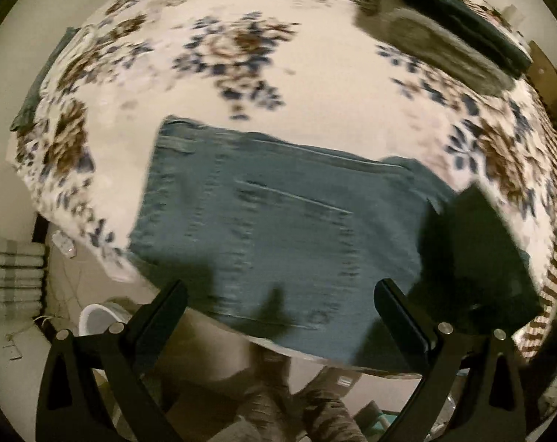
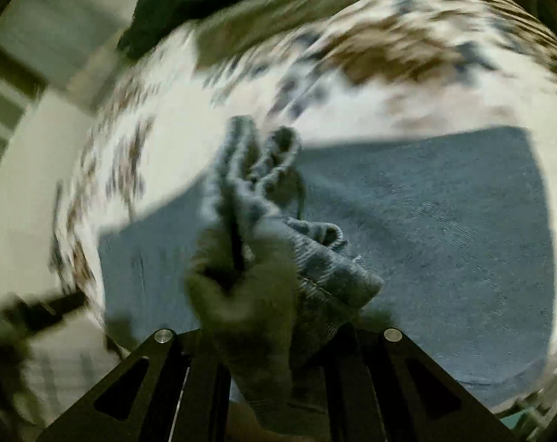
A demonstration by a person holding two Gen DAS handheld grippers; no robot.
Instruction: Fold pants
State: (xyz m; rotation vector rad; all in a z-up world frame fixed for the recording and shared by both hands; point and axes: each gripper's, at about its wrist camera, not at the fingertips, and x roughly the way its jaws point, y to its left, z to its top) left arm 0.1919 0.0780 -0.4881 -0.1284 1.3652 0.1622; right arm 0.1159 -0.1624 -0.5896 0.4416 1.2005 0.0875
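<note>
Floral bedspread (image 1: 315, 84); left fingers (image 1: 175, 294) wide apart, right fingers pinching jeans (image 2: 425, 221).

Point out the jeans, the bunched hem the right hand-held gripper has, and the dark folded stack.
jeans (image 1: 278, 228): left wrist view, back pocket panel.
bunched hem (image 2: 263, 169): right wrist view, raised folds above the right hand-held gripper (image 2: 267, 316).
dark folded stack (image 1: 462, 18): left wrist view, top surface.

Dim, warm light; both fisheye views motion-blurred, edges bent, dark vignette corners.
</note>
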